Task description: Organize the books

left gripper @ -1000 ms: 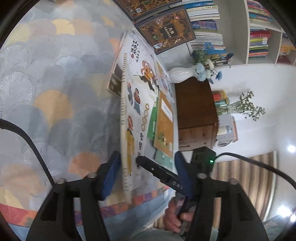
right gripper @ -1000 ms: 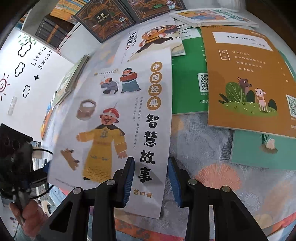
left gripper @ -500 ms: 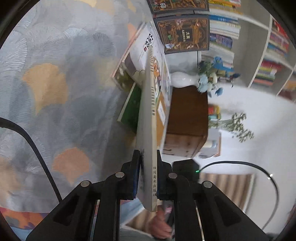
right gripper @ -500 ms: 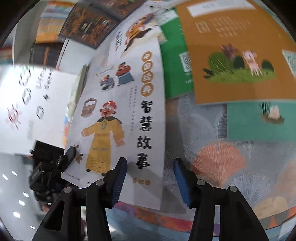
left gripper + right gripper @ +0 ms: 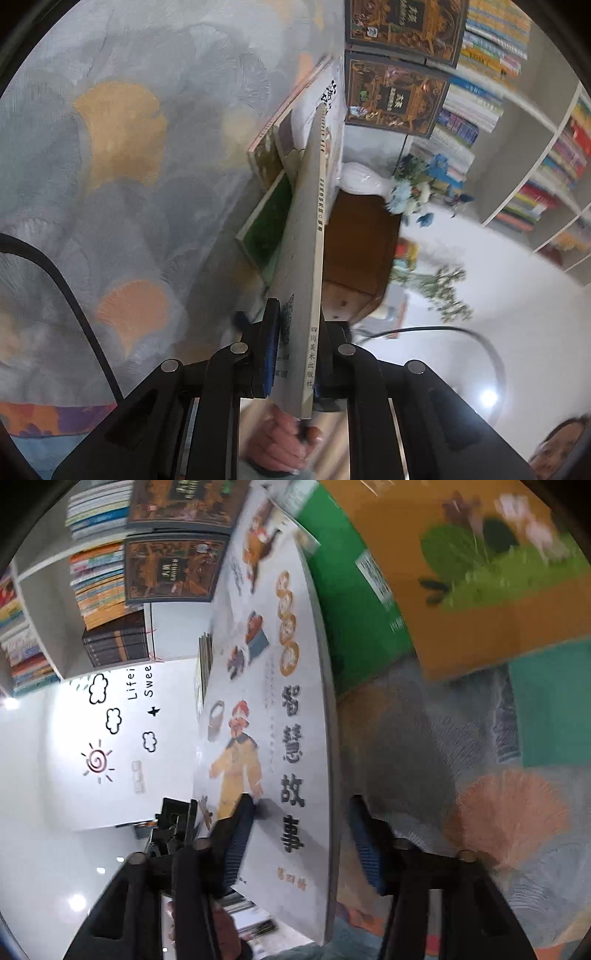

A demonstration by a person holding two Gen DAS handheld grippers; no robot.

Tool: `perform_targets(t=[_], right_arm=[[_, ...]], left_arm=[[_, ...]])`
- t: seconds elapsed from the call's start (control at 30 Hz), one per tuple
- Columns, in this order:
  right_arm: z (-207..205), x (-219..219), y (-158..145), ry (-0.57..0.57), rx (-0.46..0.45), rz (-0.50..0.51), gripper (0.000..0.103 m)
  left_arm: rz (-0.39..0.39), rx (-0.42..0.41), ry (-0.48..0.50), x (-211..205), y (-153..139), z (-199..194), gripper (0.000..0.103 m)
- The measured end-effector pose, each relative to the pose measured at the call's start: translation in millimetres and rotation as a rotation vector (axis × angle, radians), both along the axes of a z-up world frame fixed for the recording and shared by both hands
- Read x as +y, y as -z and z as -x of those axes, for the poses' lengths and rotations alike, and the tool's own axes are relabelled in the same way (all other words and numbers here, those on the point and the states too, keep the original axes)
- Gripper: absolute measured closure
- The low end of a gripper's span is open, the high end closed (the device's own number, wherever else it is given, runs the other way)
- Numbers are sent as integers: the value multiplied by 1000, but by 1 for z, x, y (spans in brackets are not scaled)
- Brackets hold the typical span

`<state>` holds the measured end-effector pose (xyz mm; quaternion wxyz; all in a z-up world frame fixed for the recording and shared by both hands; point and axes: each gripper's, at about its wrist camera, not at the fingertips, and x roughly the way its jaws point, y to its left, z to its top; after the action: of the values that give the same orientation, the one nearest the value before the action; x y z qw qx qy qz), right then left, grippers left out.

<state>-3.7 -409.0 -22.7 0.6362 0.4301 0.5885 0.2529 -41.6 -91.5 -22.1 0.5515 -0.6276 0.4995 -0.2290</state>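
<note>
While the left wrist view looks along its spine, the thin white picture book with the yellow-robed cartoon figure (image 5: 308,258) stands on edge, pinched near its lower corner by the left gripper (image 5: 295,350), above the grey fan-patterned cloth on the bench (image 5: 122,155). From the right wrist view, the right gripper (image 5: 295,830) straddles the book's bottom edge; its fingers (image 5: 236,834) have just been closing, one apparently touching the cover, the other still clear. Lifting seems underway; next likely comes carrying it to the stacked books (image 5: 103,587).
</note>
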Motion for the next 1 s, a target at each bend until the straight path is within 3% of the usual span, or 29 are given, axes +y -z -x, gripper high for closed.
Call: perform_targets(t=[0.1, 0.33, 0.63, 0.77, 1.0], right_arm=[[2, 7, -20, -28, -93, 139, 70], [8, 42, -53, -146, -294, 436, 73], [33, 103, -88, -309, -496, 662, 73], [33, 126, -107, -338, -557, 693, 73], [24, 165, -130, -324, -615, 725, 73]], left_arm=[[-100, -13, 46, -2, -6, -2, 93], [-418, -99, 182, -12, -33, -3, 93], [-459, -214, 189, 16, -57, 4, 92], [-409, -252, 166, 32, -68, 3, 89], [-389, -291, 142, 72, -85, -7, 87]])
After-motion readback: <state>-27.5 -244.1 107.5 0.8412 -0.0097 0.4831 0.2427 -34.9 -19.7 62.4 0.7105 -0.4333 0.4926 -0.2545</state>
